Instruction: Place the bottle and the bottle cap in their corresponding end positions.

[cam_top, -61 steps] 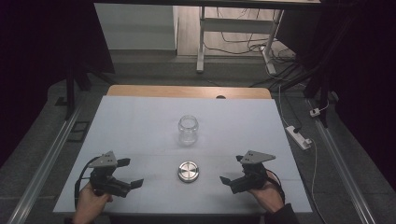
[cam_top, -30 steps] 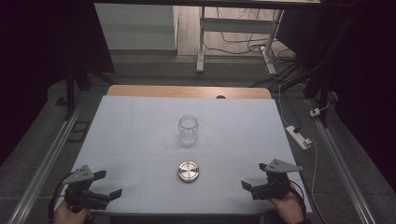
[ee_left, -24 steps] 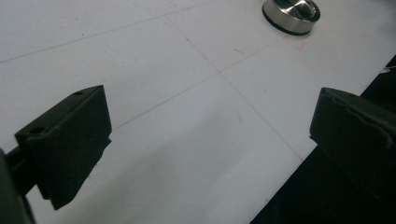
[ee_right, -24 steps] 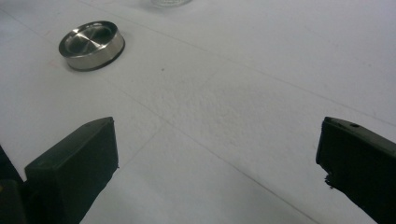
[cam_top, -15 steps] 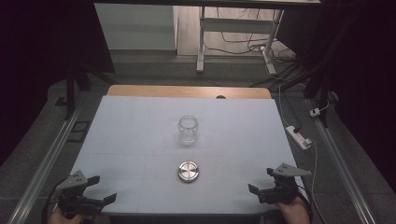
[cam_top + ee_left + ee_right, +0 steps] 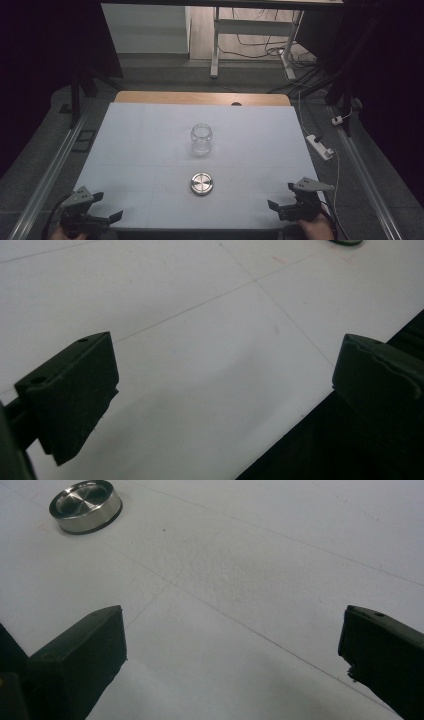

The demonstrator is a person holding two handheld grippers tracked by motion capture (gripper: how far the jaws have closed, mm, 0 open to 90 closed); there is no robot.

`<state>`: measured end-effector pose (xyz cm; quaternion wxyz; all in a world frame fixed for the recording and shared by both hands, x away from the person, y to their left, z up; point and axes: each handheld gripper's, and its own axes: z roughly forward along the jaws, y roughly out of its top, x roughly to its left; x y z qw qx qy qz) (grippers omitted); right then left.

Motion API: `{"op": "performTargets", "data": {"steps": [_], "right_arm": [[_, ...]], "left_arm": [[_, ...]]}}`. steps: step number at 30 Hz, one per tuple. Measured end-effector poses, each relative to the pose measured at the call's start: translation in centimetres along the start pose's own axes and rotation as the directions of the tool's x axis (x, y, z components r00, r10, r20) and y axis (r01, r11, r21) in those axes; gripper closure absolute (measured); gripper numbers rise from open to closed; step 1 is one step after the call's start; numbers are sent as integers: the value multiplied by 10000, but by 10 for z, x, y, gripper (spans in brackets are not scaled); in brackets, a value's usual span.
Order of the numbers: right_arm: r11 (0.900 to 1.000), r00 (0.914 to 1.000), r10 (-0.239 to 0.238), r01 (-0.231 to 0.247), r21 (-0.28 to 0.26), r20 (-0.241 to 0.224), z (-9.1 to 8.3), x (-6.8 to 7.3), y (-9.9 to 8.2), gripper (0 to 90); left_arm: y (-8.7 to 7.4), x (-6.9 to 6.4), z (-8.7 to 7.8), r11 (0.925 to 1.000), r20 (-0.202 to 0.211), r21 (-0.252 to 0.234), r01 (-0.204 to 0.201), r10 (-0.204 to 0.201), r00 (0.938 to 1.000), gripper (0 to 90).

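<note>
A clear glass jar (image 6: pixel 201 138) stands upright and uncovered at the middle of the white table (image 6: pixel 150 135). Nearer me lies its round metal lid (image 6: pixel 202 183), flat on the table; the right gripper view has the lid (image 6: pixel 85 505) at its upper left. My left gripper (image 6: pixel 111 218) sits at the table's near left corner, open and empty, its jaws wide apart over the front edge (image 6: pixel 225 390). My right gripper (image 6: pixel 276 209) sits at the near right corner, also open and empty (image 6: pixel 232 645).
A wooden strip (image 6: pixel 200 98) runs along the table's far edge. A white power strip (image 6: pixel 319 146) with its cable lies on the floor to the right. Metal rails (image 6: pixel 45 175) flank both sides, and a desk frame (image 6: pixel 250 30) stands beyond.
Both grippers have drawn back from beside the lid to the table's near corners, left going left, right going right. Jar and lid have not moved.
</note>
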<state>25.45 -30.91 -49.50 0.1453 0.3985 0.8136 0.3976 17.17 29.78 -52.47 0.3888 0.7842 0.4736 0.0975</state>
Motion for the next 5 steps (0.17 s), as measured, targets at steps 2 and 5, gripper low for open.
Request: {"op": "performTargets", "data": {"steps": [2, 5], "right_arm": [[10000, 10000, 2, -2, 55, -18, 0, 0, 0, 0], [9999, 10000, -31, 31, 127, -9, 1, 0, 0, 0]], "left_arm": [[0, 0, 0, 10000, -14, 45, 53, -53, 10000, 0], [1, 2, 1, 9997, 35, 117, 191, -192, 9998, 0]]}}
